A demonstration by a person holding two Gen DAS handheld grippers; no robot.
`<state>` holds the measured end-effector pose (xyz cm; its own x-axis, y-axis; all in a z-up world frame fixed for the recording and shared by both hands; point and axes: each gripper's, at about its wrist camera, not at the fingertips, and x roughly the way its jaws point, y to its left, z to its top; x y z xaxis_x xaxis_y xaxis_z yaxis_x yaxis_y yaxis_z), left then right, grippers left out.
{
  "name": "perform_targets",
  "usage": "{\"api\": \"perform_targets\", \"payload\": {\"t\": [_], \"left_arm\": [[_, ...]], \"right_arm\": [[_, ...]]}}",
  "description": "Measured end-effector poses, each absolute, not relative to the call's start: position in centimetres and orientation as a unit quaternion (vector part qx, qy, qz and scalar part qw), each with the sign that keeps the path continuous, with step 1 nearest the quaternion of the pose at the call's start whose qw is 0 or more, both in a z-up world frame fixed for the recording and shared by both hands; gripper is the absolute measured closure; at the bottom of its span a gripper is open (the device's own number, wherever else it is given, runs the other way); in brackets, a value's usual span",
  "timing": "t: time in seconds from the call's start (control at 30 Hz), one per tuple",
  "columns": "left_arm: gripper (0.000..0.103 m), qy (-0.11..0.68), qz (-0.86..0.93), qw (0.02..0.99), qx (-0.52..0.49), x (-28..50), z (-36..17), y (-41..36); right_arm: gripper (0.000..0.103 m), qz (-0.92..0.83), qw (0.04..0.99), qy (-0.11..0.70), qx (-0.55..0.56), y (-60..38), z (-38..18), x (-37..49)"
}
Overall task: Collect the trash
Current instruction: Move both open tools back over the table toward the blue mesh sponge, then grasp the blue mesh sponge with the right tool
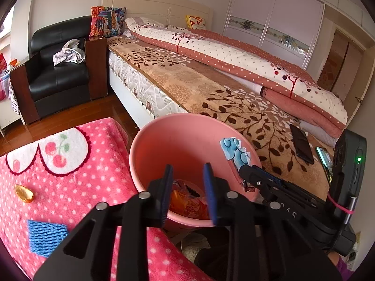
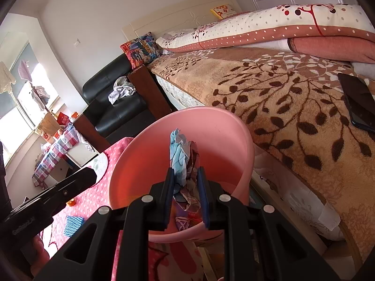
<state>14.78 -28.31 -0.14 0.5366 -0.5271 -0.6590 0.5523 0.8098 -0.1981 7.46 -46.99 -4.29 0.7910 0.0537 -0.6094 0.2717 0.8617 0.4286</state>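
A pink plastic bin (image 1: 164,145) stands between a pink dotted blanket and the bed. My left gripper (image 1: 187,171) hangs over its mouth, open, with nothing between the blue pads. An orange snack wrapper (image 1: 189,203) lies on the bin's bottom below it. In the right wrist view my right gripper (image 2: 185,175) is shut on a crumpled blue-and-white wrapper (image 2: 181,159), held above the bin (image 2: 222,135). The same wrapper (image 1: 234,152) shows at the bin's right rim in the left wrist view. An orange peel (image 1: 23,193) and a blue foam net (image 1: 45,236) lie on the blanket.
The bed with a brown leaf-patterned cover (image 1: 211,89) runs along the right, with a dark phone (image 1: 302,146) on it. A black armchair (image 1: 58,75) with a crumpled cloth stands at the back left. Wooden floor (image 1: 77,114) lies between the armchair and the blanket.
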Motion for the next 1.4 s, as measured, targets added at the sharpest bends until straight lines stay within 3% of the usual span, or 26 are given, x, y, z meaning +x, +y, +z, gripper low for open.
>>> {"api": "perform_targets", "payload": {"t": [0.3, 0.8, 1.4], "left_arm": [[0.075, 0.367, -0.307, 0.878, 0.014, 14.4, 0.2, -27.6], [0.075, 0.358, -0.287, 0.889, 0.002, 12.6, 1.2, -23.9], [0.075, 0.359, -0.170, 0.916, -0.058, 13.1, 1.3, -11.9]], "right_arm": [[0.077, -0.058, 0.913, 0.316, 0.252, -46.9, -4.2, 7.5], [0.076, -0.011, 0.922, 0.318, 0.221, -41.9, -2.3, 6.1], [0.076, 0.091, 0.920, 0.353, 0.148, -31.6, -1.7, 5.5]]}}
